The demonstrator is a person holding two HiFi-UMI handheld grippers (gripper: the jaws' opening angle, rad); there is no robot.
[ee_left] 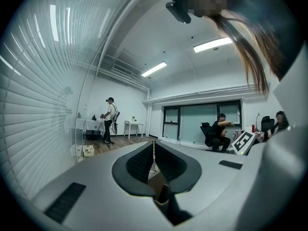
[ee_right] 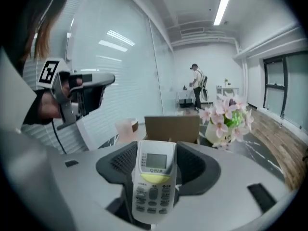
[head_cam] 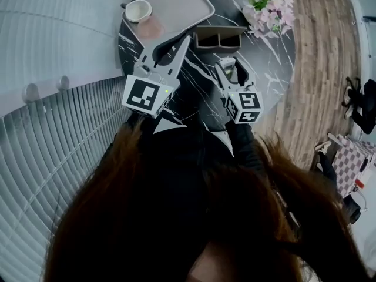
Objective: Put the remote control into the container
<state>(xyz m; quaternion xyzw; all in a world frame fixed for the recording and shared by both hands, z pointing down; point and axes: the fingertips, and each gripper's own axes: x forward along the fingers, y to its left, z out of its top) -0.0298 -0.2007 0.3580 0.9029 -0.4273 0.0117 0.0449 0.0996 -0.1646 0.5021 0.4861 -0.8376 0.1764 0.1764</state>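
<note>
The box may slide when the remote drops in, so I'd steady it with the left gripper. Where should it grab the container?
Grip the container by the end wall nearest the left gripper, coming from above: one jaw inside that compartment, one outside. Its walls stand upright and thin, the top open; the box looks too wide to span.

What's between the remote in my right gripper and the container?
Nothing: only bare marble tabletop separates the remote from the container, as the head view shows.
</note>
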